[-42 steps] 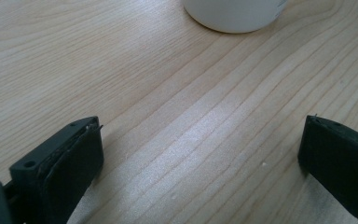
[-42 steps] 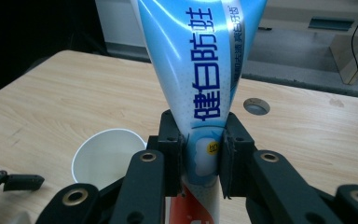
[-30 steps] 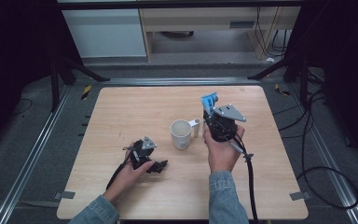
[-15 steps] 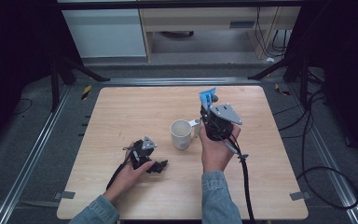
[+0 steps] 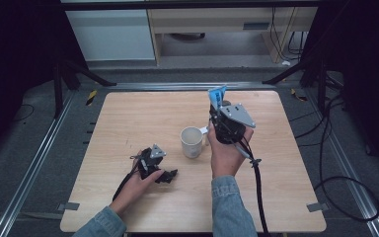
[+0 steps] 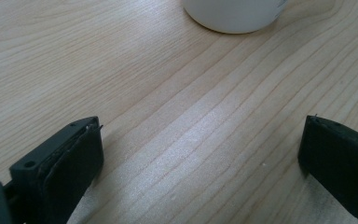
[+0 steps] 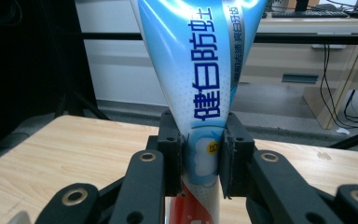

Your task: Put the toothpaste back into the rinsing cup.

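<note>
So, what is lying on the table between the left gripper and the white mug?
Nothing: bare wood separates the left gripper from the white mug, seen in the high view.

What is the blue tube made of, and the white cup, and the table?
The blue tube looks like soft glossy plastic: it shines and narrows where the right tongs squeeze it. The white cup looks like glazed ceramic, smooth and thick-rimmed, though it might be plastic. The table shows pale wood grain, possibly a laminate.
</note>
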A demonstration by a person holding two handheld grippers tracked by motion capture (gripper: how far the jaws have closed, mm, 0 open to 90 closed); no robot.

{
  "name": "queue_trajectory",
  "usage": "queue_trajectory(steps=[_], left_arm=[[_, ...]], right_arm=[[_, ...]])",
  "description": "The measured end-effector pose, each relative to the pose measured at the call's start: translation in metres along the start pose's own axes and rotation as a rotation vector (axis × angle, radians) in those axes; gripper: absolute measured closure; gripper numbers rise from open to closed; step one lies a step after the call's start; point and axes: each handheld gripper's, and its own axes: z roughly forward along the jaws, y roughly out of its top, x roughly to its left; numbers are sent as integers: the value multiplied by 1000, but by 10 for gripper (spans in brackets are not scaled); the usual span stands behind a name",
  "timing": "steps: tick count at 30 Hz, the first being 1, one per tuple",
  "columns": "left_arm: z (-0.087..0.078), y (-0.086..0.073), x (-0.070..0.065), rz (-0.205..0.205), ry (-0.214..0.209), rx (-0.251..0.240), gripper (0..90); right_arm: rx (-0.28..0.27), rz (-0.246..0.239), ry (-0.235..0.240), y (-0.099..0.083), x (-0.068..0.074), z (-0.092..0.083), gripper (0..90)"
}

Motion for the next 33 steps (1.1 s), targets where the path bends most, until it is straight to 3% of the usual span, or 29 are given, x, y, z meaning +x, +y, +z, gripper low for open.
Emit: queue_trajectory(steps=[12,26,33], left_arm=[[0,0,0,-3,3,-1,0],[0,0,-1,-2,0,-1,0],[0,0,-1,0,-1,-1,0]], right_arm=[[0,-3,37,9,8,11,733],[-4,-4,85,8,24,25,733],[13,-5,102,-2,33,38,732]])
